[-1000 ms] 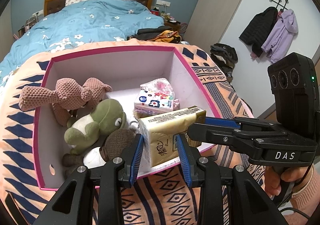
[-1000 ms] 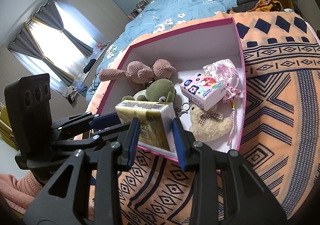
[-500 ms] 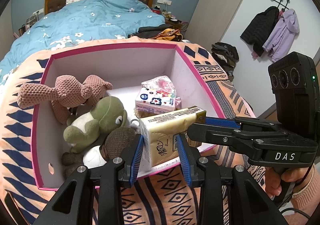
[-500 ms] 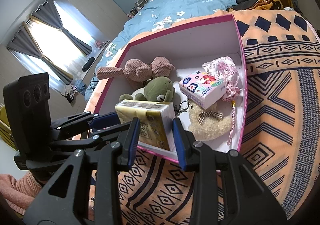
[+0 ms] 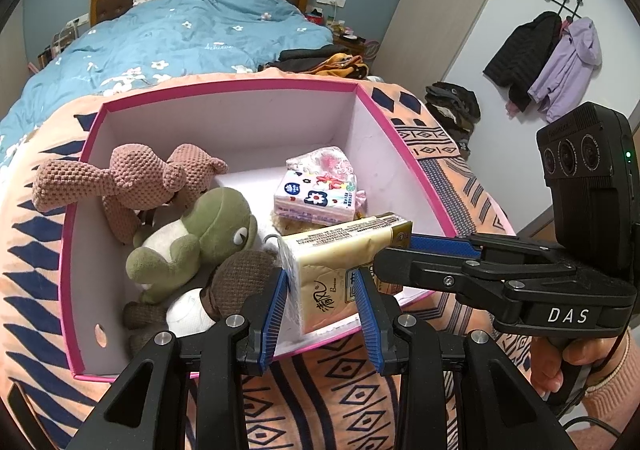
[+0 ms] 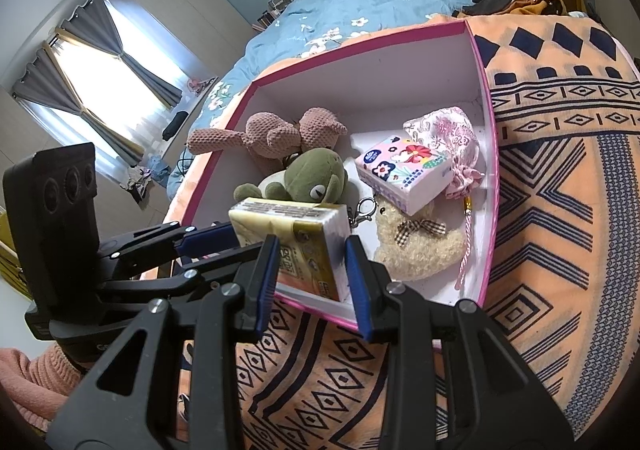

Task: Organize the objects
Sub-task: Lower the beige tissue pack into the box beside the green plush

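A yellow tissue pack hangs over the near rim of a pink-edged white box. My left gripper is shut on one end of it, and its blue pads press the pack's sides. My right gripper reaches in from the right and grips the other end. In the right wrist view the same tissue pack sits between the pads of my right gripper, with my left gripper coming in from the left. The box lies just beyond.
In the box lie a pink knitted rabbit, a green frog plush, a brown plush, a floral tissue pack, a pink pouch and a beige bear. The box rests on an orange patterned blanket. A bed stands behind.
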Demonstrator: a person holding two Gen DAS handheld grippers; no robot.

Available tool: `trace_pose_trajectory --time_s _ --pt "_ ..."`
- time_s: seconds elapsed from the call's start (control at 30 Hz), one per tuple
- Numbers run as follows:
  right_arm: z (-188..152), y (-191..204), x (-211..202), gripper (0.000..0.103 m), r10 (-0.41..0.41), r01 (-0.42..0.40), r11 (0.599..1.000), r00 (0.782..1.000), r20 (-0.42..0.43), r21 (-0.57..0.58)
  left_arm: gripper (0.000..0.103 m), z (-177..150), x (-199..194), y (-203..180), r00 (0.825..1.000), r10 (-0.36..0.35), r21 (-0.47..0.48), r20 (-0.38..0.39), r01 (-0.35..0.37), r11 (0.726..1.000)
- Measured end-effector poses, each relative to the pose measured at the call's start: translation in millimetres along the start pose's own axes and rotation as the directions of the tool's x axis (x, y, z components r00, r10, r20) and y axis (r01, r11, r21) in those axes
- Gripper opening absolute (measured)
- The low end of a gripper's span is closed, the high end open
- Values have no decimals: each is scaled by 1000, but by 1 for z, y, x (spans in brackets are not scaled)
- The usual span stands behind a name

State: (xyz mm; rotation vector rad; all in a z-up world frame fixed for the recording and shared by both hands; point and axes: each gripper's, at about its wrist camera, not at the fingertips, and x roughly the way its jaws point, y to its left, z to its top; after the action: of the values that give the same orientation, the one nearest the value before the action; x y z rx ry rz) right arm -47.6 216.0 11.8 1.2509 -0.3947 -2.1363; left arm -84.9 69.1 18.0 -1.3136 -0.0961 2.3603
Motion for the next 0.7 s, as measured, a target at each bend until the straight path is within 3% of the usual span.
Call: trace_pose_trajectory --time_s 0.7 --pt "1 -2 8 37 -16 16 1000 1000 -25 3 35 0 9 5 1000 1 -11 -24 -2 1000"
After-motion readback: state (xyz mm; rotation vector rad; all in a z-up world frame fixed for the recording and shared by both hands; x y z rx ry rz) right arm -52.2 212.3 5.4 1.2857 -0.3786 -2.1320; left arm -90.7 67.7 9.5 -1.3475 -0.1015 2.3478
